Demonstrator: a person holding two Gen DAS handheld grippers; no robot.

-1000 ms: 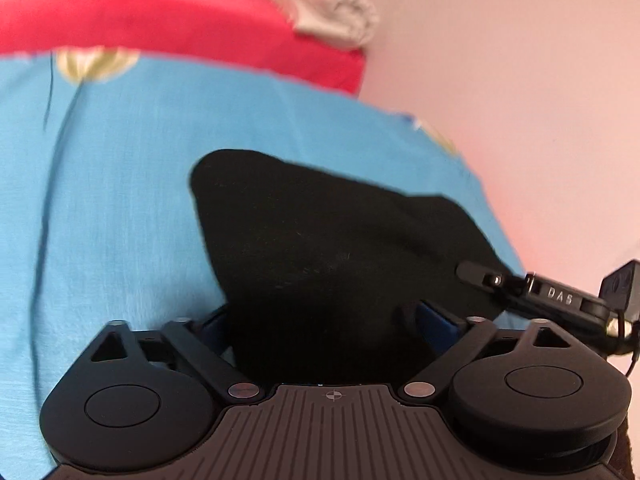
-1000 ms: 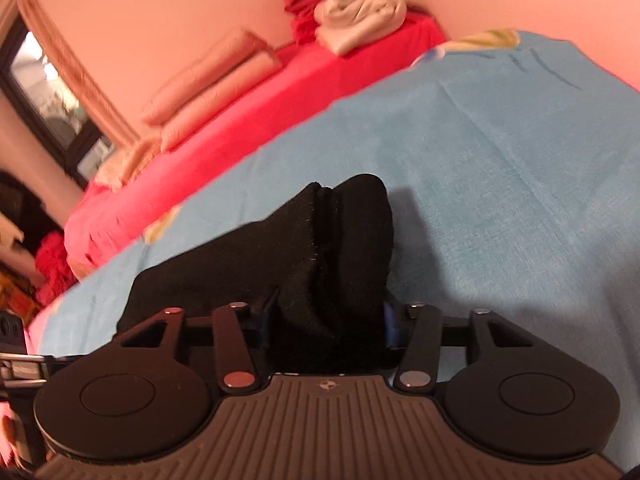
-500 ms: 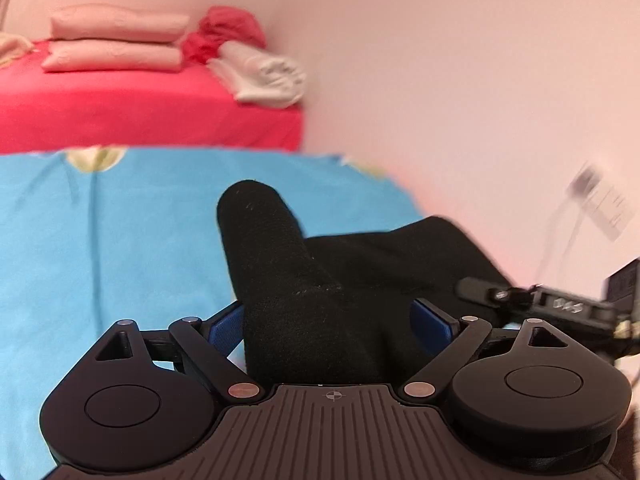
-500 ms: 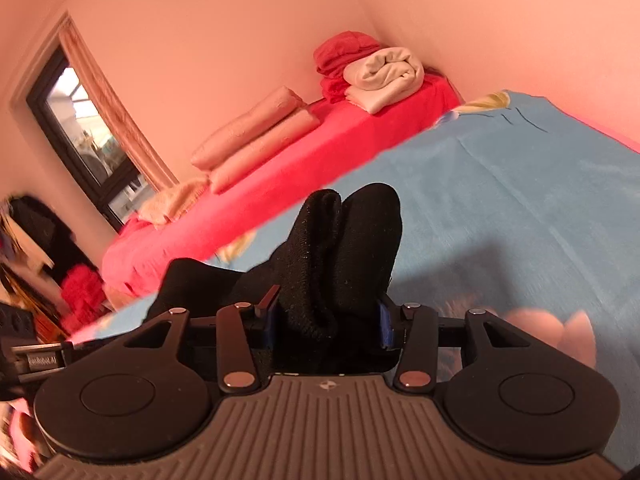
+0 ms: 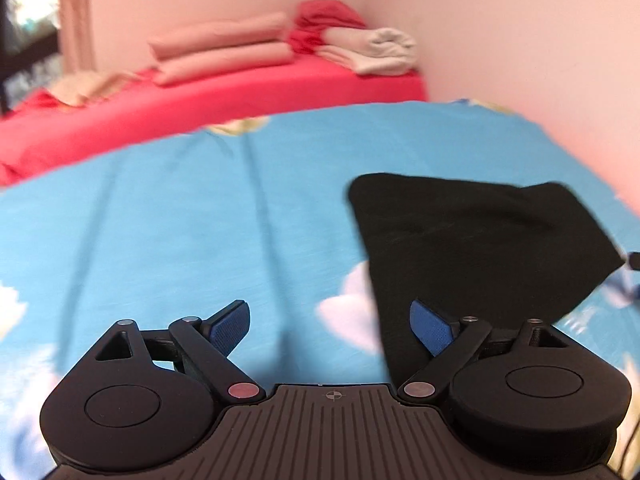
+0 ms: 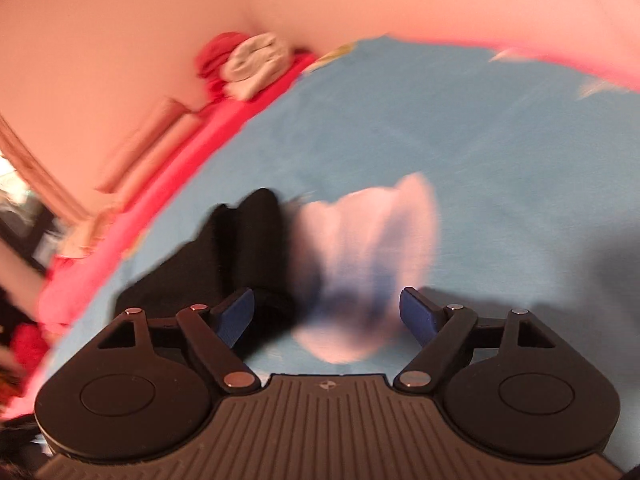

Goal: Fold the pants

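The black pants lie folded on the blue bed sheet, near the pink wall. In the left wrist view they lie to the right, and one edge runs behind the right blue pad. The left gripper is wide open and holds nothing; only sheet with white cloud prints shows between its pads. In the right wrist view, which is blurred, the pants sit by the left pad. The jaws of the right gripper are opening, and nothing lies between them. Beyond the sheet is a red bed with pink pillows, a red cloth and a rolled white towel. No writing is readable.
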